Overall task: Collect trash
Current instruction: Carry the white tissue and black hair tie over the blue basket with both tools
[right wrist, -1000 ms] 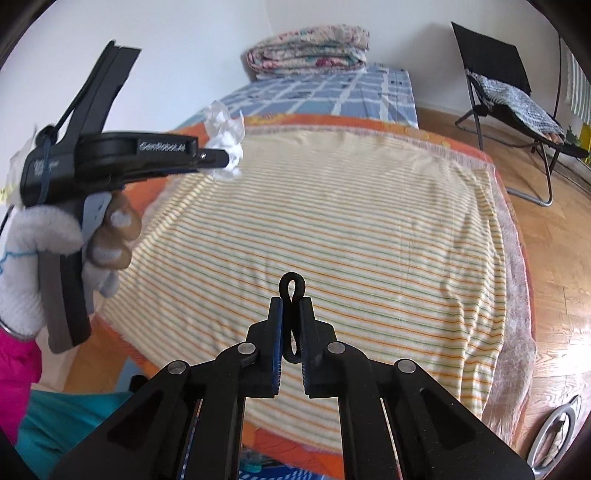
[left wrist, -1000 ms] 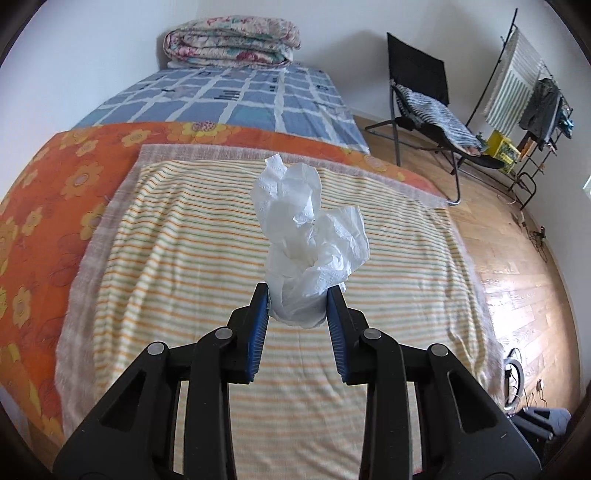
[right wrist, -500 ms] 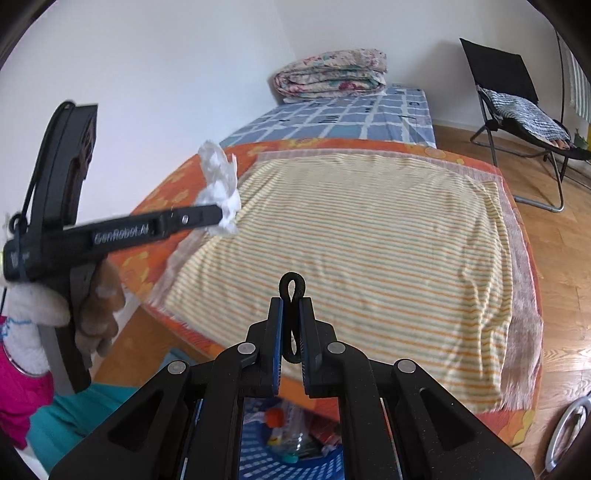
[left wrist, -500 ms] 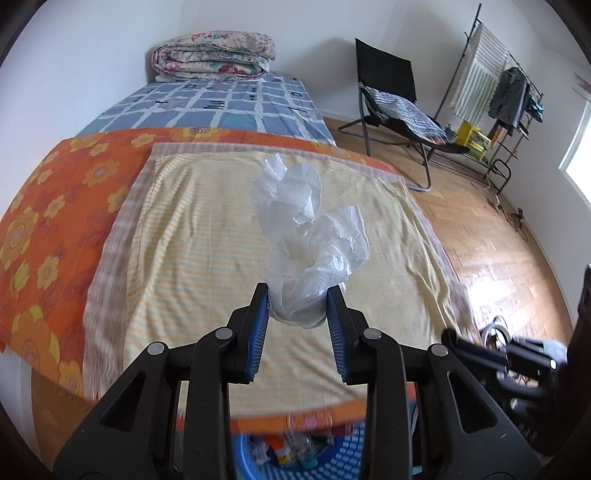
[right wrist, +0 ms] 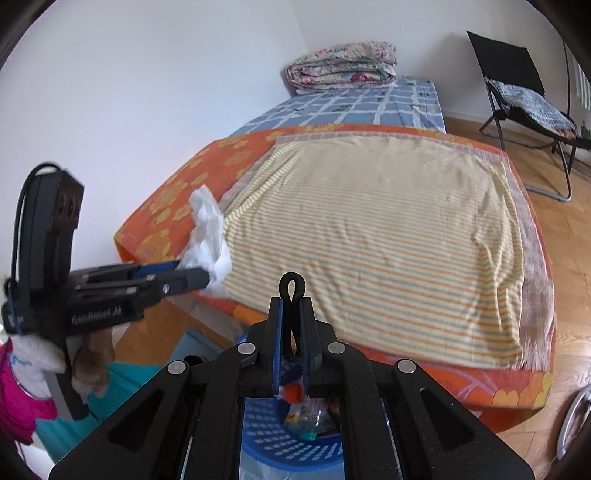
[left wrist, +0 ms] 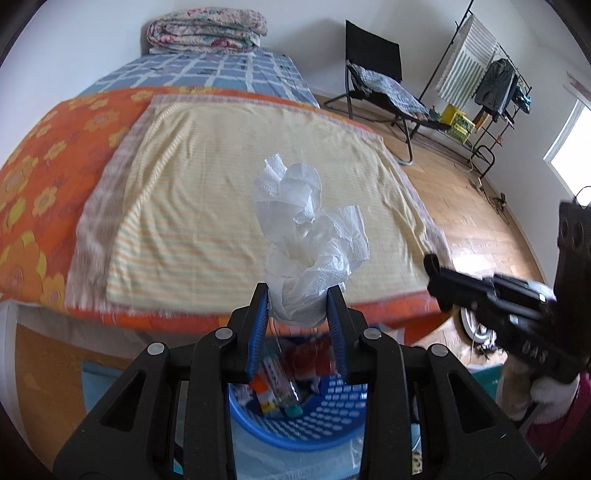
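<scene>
A crumpled white tissue (left wrist: 310, 236) stands up between the blue pads of my left gripper (left wrist: 298, 295), which is shut on its lower end. From the right wrist view the same tissue (right wrist: 208, 229) sticks out of the left gripper (right wrist: 205, 275) over the bed's near left corner. My right gripper (right wrist: 291, 302) is shut on a thin black loop (right wrist: 291, 286) that pokes up past its tips. A blue plastic basket (left wrist: 332, 424) with packaging in it sits on the floor under both grippers, and the right wrist view shows the basket (right wrist: 258, 443) too.
The bed carries a striped cloth (left wrist: 240, 192) over an orange flowered cover (left wrist: 44, 177), with a folded quilt (left wrist: 207, 27) at its head. A black chair (left wrist: 380, 77) and a drying rack (left wrist: 476, 74) stand on the wooden floor at right. A gloved hand (right wrist: 33, 362) holds the left gripper.
Both grippers have drawn back off the bed to its near edge, the left still carrying the tissue. The blue basket has come into view beneath them.
</scene>
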The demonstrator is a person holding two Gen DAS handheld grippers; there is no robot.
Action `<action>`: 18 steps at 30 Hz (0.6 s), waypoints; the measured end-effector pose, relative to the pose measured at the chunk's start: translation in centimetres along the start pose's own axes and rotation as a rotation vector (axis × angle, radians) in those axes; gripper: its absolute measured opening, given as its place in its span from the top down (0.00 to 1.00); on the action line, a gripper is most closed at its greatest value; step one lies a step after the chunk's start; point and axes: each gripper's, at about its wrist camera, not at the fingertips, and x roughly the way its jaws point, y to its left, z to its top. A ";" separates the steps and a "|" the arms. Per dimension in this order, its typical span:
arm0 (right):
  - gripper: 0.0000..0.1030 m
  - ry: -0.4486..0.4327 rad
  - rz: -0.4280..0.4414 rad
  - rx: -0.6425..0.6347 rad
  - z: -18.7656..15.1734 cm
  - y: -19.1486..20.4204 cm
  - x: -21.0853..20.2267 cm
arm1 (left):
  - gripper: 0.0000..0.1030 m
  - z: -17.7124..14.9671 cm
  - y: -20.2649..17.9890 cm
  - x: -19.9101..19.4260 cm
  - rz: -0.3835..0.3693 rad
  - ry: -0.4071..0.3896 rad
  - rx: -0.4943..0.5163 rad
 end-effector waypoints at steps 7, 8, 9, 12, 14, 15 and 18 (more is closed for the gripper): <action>0.94 0.037 0.007 0.036 -2.4 -0.6 0.2 | 0.70 -3.5 -0.8 0.2 -0.030 0.043 -0.003; 0.94 0.042 0.005 0.042 -2.7 -0.7 0.3 | 0.70 -3.8 -0.8 0.3 -0.033 0.049 -0.004; 0.94 0.049 0.005 0.048 -3.0 -0.8 0.4 | 0.70 -4.1 -0.9 0.3 -0.035 0.054 -0.004; 0.94 0.073 0.004 0.066 -3.9 -1.1 0.8 | 0.70 -4.9 -1.2 0.7 -0.039 0.071 -0.002; 0.94 0.088 0.002 0.076 -4.5 -1.3 1.0 | 0.70 -5.4 -1.5 0.8 -0.038 0.081 0.005; 0.94 0.093 0.002 0.079 -4.7 -1.4 1.1 | 0.70 -5.6 -1.6 0.9 -0.035 0.084 0.009; 0.93 0.110 0.002 0.094 -5.5 -1.7 1.4 | 0.70 -6.0 -1.8 1.0 -0.032 0.090 0.014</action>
